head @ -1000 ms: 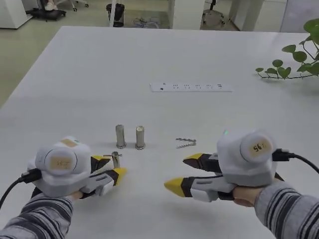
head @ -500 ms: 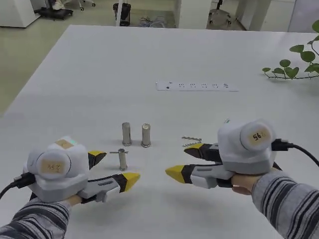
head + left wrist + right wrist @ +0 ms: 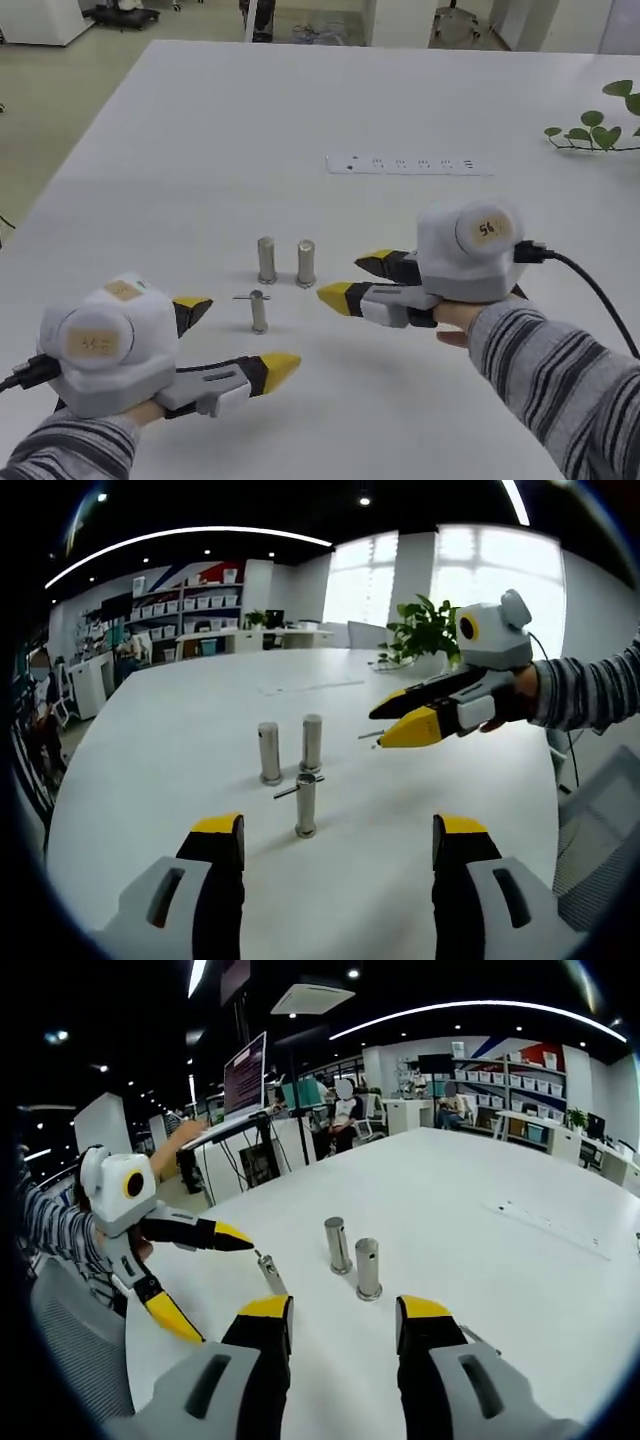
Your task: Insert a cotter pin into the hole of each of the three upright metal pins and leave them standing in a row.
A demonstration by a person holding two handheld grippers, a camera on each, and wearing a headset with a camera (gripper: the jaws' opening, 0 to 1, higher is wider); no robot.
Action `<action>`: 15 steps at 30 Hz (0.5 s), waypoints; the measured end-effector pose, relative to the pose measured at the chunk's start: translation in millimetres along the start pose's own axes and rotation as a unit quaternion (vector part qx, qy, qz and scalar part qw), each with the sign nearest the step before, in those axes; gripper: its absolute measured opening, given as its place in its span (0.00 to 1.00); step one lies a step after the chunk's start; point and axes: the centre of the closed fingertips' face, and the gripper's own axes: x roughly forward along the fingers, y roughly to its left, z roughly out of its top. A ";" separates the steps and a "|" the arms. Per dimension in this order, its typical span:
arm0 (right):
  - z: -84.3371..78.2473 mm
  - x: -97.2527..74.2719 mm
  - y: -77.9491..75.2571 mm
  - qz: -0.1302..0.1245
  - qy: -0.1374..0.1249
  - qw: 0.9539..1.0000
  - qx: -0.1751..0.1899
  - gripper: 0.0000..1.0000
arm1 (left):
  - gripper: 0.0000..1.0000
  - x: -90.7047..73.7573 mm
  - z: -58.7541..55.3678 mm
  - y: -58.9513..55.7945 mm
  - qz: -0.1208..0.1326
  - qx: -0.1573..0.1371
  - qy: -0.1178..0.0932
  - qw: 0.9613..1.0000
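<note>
Two bare metal pins [image 3: 266, 259] [image 3: 306, 263] stand side by side. A third pin [image 3: 259, 311] stands in front of them with a cotter pin [image 3: 243, 297] through its top. My left gripper [image 3: 237, 335] is open, and its fingers flank the third pin from the near side without touching it. In the left gripper view that pin [image 3: 305, 805] stands just beyond the jaws. My right gripper [image 3: 352, 278] is open and empty, with its tips just right of the two bare pins [image 3: 338, 1244] [image 3: 368, 1267]. The loose cotter pins are hidden under it in the head view.
A white power strip [image 3: 410, 164] lies farther back on the white table [image 3: 180, 160]. A plant sprig [image 3: 600, 135] reaches in at the far right. A black cable [image 3: 590, 290] trails from the right gripper. People sit at desks [image 3: 345, 1110] beyond the table.
My left gripper has opened wide, let go of the third pin and drawn back. My right gripper has moved left and forward, toward the two bare pins and over the loose cotter pins.
</note>
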 end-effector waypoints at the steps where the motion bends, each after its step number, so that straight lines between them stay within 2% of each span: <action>1: 0.7 3.0 -0.6 0.001 0.001 1.000 0.000 0.37 | 0.77 -0.8 -0.2 -1.1 -0.001 0.001 0.001 1.000; 4: 3.7 14.4 -3.9 0.001 0.005 1.000 -0.003 0.33 | 0.79 -3.1 -1.4 -4.8 -0.005 0.002 0.003 1.000; 10: 7.1 33.5 -12.0 0.002 0.004 1.000 0.022 0.29 | 0.83 -7.7 -3.0 -8.6 -0.002 0.016 0.007 1.000; 15: 6.3 46.0 -16.1 0.002 0.006 0.999 0.032 0.25 | 0.89 -9.0 -2.5 -12.3 -0.003 0.008 0.006 1.000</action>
